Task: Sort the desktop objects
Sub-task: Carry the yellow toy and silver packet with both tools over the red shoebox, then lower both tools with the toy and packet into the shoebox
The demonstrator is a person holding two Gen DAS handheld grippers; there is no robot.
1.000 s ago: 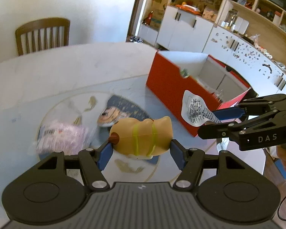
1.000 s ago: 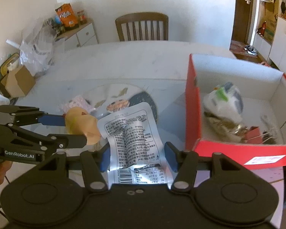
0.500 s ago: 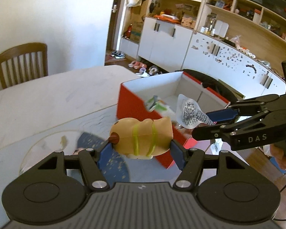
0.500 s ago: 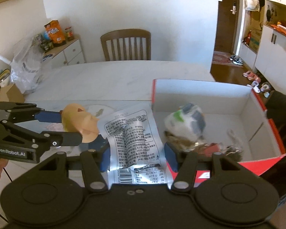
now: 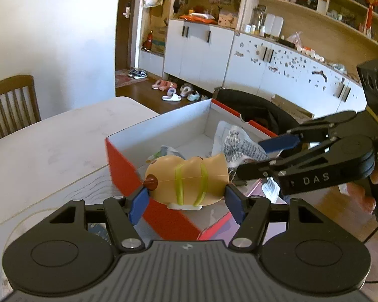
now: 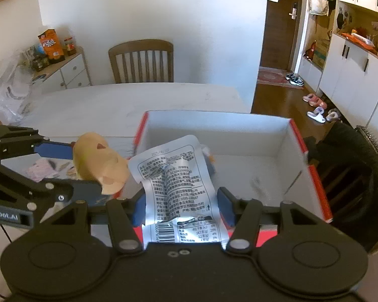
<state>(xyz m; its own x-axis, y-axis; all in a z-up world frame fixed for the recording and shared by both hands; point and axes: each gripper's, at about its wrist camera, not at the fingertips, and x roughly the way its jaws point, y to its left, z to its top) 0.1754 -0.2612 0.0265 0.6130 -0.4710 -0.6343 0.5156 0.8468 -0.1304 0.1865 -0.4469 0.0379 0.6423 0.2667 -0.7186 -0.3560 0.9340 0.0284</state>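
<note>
My left gripper (image 5: pixel 186 202) is shut on a tan plastic toy (image 5: pixel 186 180) with green stripes and holds it over the near edge of the red box (image 5: pixel 128 168). My right gripper (image 6: pixel 180 207) is shut on a silver snack packet (image 6: pixel 176 186) and holds it above the box's white inside (image 6: pixel 239 166). In the left wrist view the right gripper (image 5: pixel 269 154) with the packet (image 5: pixel 235 143) is over the box. In the right wrist view the left gripper (image 6: pixel 70 168) with the toy (image 6: pixel 98 163) is just left of the box wall. A bagged item (image 5: pixel 166 151) lies in the box.
The box stands at the right end of a white marble table (image 6: pixel 128 103). A round glass mat with a pink packet (image 6: pixel 41 170) lies to the left. A wooden chair (image 6: pixel 141 61) stands behind the table. A dark chair (image 6: pixel 350 173) is right of the box.
Both grippers have moved right from over the glass mat to the red box, each still holding its object. The packet is now over the box's inside.
</note>
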